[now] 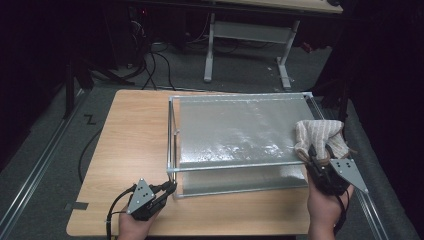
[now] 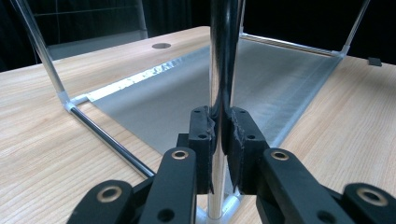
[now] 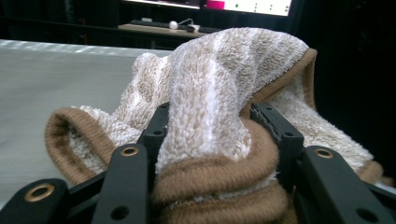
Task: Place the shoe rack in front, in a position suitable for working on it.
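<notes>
A metal-framed rack (image 1: 172,135) with a grey glassy top panel (image 1: 235,131) stands on the wooden table (image 1: 130,130). My left gripper (image 1: 170,188) is at the rack's near left corner, shut on the upright corner post (image 2: 223,70). A beige striped towel (image 1: 320,136) with brown edging lies bunched on the panel's right edge. My right gripper (image 1: 320,156) is shut on the towel (image 3: 210,116), its jaws squeezing a thick fold of it.
The rack's lower grey sheet (image 2: 196,93) lies on the table under the top panel. A round hole (image 2: 161,45) is in the tabletop beyond the frame. Behind the table stands a desk on white legs (image 1: 207,50), with cables on the floor.
</notes>
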Demonstrator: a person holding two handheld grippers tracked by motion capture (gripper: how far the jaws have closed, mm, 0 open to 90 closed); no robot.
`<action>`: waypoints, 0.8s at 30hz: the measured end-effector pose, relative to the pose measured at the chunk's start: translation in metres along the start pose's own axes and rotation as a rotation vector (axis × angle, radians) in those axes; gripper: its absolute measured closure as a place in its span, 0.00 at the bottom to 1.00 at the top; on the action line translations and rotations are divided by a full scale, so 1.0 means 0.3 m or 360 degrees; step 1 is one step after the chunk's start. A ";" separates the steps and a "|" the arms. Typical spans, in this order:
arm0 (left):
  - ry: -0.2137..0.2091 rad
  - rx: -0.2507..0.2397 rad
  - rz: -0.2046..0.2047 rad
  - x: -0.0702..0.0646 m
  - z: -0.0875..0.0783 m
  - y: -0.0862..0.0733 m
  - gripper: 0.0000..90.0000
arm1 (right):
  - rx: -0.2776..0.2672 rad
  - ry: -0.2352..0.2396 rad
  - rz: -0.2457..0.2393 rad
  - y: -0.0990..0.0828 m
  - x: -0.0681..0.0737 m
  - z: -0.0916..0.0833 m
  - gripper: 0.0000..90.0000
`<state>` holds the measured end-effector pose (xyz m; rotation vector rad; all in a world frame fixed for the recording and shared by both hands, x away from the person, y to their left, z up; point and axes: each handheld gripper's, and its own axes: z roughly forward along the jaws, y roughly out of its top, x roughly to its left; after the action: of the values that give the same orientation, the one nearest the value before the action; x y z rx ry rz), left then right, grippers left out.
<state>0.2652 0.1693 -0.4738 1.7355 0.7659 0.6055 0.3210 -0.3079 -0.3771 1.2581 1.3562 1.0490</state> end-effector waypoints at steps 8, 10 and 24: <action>-0.0004 -0.0001 -0.0004 0.001 0.000 0.000 0.89 | 0.0003 -0.0055 0.0036 -0.003 -0.046 0.003 0.60; -0.0002 0.0000 -0.0003 0.001 0.000 0.000 0.89 | 0.0002 -0.0056 0.0034 -0.003 -0.045 0.004 0.60; -0.0013 0.0001 -0.0016 0.000 0.000 -0.002 0.89 | 0.0005 0.0010 0.0077 -0.006 -0.036 0.001 0.60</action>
<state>0.2650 0.1695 -0.4744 1.7325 0.7685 0.5914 0.3208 -0.3188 -0.3779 1.2964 1.3381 1.0853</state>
